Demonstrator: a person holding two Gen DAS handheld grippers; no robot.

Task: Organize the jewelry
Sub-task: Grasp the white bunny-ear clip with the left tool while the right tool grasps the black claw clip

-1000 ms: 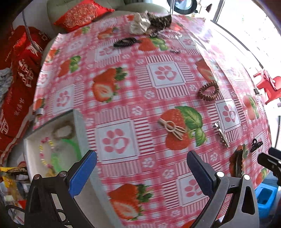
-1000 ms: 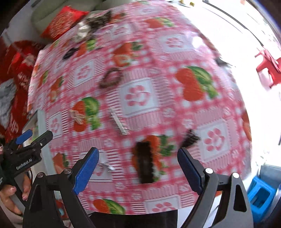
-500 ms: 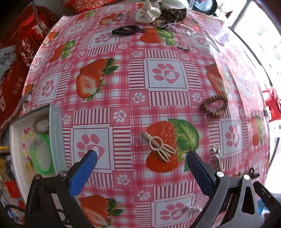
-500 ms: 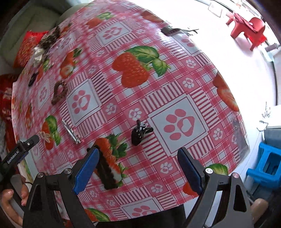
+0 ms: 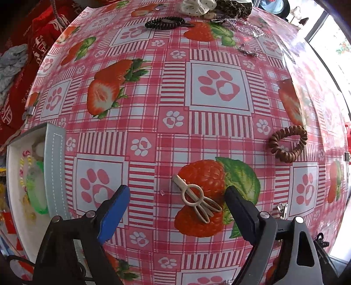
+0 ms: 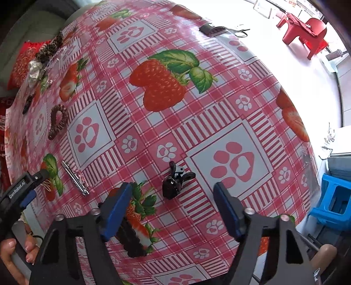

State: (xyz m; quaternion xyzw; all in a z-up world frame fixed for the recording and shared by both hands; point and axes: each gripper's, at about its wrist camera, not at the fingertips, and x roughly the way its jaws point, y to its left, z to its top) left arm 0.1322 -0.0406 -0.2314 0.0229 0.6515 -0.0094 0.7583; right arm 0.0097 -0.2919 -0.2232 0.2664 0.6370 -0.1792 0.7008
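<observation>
My left gripper point(image 5: 177, 201) is open, low over the strawberry tablecloth, with a beige hair clip point(image 5: 196, 198) lying between its fingers, nearer the right one. A white jewelry box point(image 5: 54, 171) with bead bracelets and a green bangle stands at the left table edge. My right gripper point(image 6: 173, 201) is open just above a small black claw clip point(image 6: 175, 183). A black comb clip point(image 6: 131, 239) lies under its left finger. A silver bar clip point(image 6: 74, 180) and a brown spiral hair tie point(image 6: 58, 120) lie to the left. The left gripper point(image 6: 22, 190) shows there too.
A brown spiral tie point(image 5: 287, 142) lies right of the left gripper. A black hair clip point(image 5: 166, 23), a white scrunchie point(image 5: 195, 5) and a chain point(image 5: 248, 28) lie at the far edge. Red cushions lie left of the table. A red chair point(image 6: 305, 32) and blue stool point(image 6: 335, 201) stand on the floor.
My left gripper moved forward and down until the beige clip lies between its fingers. My right gripper swung right and closed in on the black claw clip.
</observation>
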